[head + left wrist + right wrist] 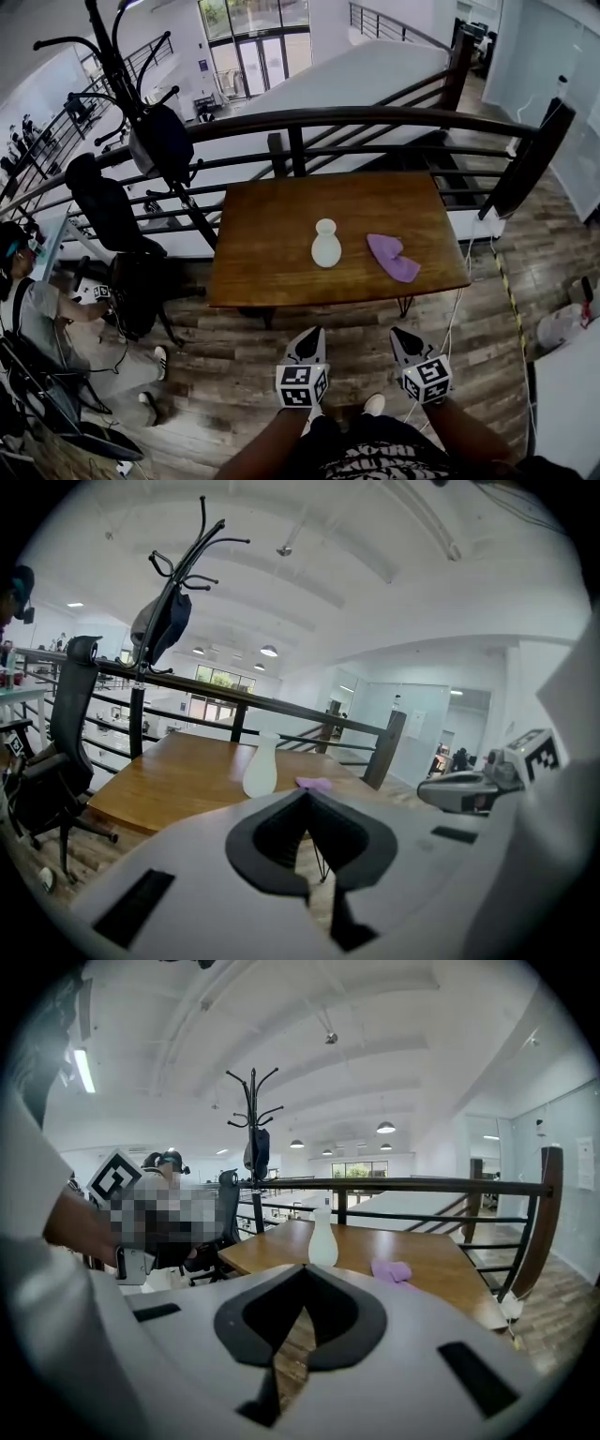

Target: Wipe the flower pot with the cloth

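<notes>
Both grippers are clenched on nothing: the left gripper (305, 792) has its jaw tips meeting with only floor and table showing past them, and the right gripper (305, 1267) is closed the same way. They hang side by side over the wooden floor, short of the near edge of the table (262, 267). The flower pot (325, 246) stands almost straight ahead of the left gripper, well beyond its tips. It is upright near the middle of the tabletop, white, with a round belly and a narrow neck. The cloth (394, 256) lies almost straight ahead of the right gripper, equally far off. It is a small purple rumple, flat on the wood to the right of the pot, near it but not touching. With the cloth down and both grippers empty, the scene fits a moment before the cloth is picked up as well as one after it has been laid back. The pot looks smooth, stiff and fairly light, so it would probably slide or tip under a sideways rub. It may also break if it falls. The neck seems the safest place to pinch it steady, since the belly looks too wide and slick. The cloth looks limp and should bunch readily, so a raised fold would give the jaws something to catch.
</notes>
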`<state>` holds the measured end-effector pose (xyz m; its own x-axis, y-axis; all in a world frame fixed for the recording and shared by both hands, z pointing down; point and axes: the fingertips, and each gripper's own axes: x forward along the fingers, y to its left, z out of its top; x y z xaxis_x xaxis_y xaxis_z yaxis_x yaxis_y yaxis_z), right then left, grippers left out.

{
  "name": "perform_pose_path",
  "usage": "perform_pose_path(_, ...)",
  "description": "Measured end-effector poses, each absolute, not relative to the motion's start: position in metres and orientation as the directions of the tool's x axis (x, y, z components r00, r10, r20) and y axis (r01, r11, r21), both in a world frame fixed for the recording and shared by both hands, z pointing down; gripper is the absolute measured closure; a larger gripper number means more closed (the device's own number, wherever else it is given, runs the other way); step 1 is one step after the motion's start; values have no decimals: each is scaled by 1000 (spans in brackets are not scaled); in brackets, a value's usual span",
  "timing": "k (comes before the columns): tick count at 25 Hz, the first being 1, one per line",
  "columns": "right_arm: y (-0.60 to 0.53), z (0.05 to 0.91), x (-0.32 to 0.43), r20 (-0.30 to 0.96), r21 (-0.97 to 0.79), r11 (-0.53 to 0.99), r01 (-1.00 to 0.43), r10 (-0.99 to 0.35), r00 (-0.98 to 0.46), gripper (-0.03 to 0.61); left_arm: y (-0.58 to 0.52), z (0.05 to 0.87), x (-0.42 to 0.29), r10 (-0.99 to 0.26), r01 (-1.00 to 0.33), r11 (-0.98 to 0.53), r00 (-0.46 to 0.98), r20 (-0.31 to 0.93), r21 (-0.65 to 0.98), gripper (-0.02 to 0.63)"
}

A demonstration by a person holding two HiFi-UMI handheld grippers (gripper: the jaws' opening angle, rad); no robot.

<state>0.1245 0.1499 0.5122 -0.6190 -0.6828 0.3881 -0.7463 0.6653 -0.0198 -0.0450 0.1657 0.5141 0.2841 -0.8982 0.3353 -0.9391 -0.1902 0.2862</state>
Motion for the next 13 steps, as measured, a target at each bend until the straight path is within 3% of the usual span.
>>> perform_pose_path(13, 155, 498, 128, 360, -5, 726, -688, -641, -678, 580, 170, 493, -29, -916, -955, -162, 239, 323, 249, 614)
